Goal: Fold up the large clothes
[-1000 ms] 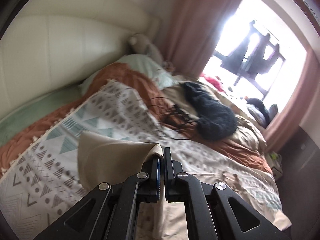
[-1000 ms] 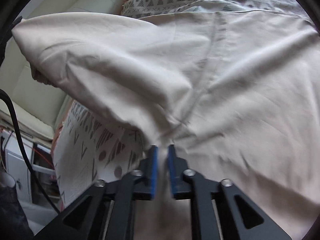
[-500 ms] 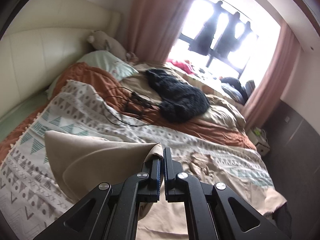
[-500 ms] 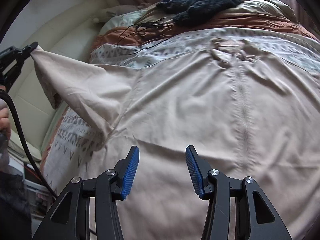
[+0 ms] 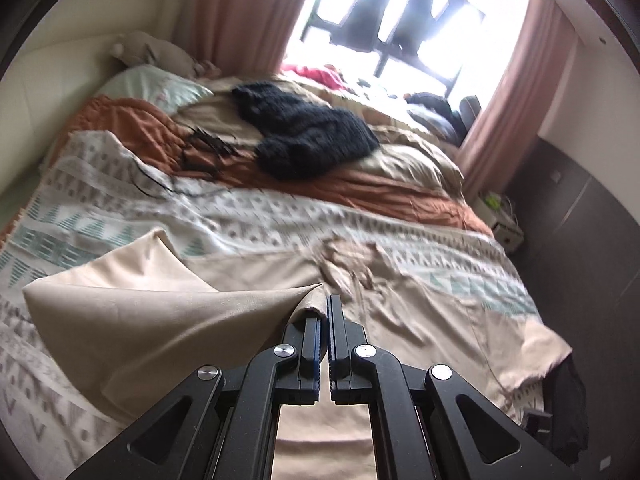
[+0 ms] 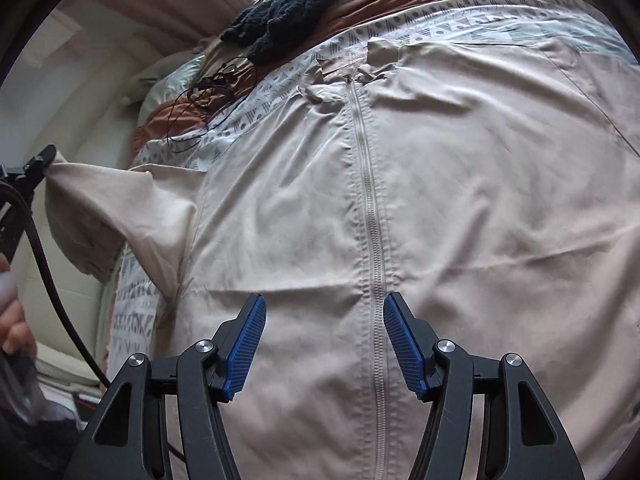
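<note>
Jacket (image 6: 460, 208), beige and zipped up the front, lies spread across the patterned blanket (image 5: 120, 208) at the near end of the bed, its zipper (image 6: 370, 216) running straight up the middle of my right-hand view toward the crumpled collar. My left gripper (image 5: 324, 312) has its jaws pressed together on the tip of one sleeve (image 5: 160, 312), and that sleeve is lifted off the bed, folding into a loose peak of cloth beside my fingers. From the right camera I can see that same left gripper (image 6: 42, 162) at the far left edge, holding the sleeve (image 6: 120, 208) stretched out sideways from the jacket's body. My right gripper (image 6: 324, 340) hovers above the lower front of the jacket with its blue pads (image 6: 246, 348) well apart and the jaws opening; the cloth is under them, not pinched between them, and the zipper passes just inside the right-hand pad. Farther up the bed an orange cover (image 5: 380, 188) lies beyond the blanket, with a dark knitted sweater (image 5: 308, 136) on top of it and a tangle of thin black cable (image 5: 204, 152) just beside that. Pink curtains (image 5: 240, 12) frame the bright window (image 5: 420, 28) behind.
</note>
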A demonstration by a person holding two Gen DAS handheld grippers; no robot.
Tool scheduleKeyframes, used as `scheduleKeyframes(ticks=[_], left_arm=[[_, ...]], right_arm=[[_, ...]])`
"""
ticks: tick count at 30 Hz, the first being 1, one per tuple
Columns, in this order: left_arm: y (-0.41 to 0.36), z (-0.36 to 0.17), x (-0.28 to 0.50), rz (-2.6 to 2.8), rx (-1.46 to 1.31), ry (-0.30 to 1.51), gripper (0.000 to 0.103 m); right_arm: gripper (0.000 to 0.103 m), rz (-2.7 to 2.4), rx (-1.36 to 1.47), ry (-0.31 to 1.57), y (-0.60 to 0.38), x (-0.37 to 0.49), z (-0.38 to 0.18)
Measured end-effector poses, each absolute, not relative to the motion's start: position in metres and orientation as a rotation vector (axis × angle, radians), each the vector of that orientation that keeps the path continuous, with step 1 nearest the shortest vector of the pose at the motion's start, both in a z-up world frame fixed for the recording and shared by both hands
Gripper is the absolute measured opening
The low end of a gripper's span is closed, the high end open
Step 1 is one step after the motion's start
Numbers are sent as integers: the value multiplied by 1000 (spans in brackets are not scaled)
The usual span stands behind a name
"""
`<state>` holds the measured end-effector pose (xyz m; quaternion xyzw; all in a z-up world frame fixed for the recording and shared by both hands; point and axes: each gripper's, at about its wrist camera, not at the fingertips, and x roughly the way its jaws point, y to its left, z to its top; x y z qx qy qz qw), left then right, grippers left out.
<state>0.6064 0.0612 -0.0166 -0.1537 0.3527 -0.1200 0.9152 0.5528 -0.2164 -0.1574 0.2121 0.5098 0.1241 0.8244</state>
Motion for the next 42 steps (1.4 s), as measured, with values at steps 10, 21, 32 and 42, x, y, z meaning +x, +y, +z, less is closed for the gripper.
scheduleKeyframes(ticks=[10,21,32,42], left_arm=[[-4,-122,625,-357,-417,1000,63],[23,-144,552,-308,-588,932,72],[103,-150,508,-50,-592,860,72],[173,-151,491,114,-594,799,60]], right_arm=[[70,168,531,1107,-257,553,-168],[70,136,492,1091,-252,552,-176],[62,288,250,944,-193,554,-153],[62,333,60,893,-146,547,-141]])
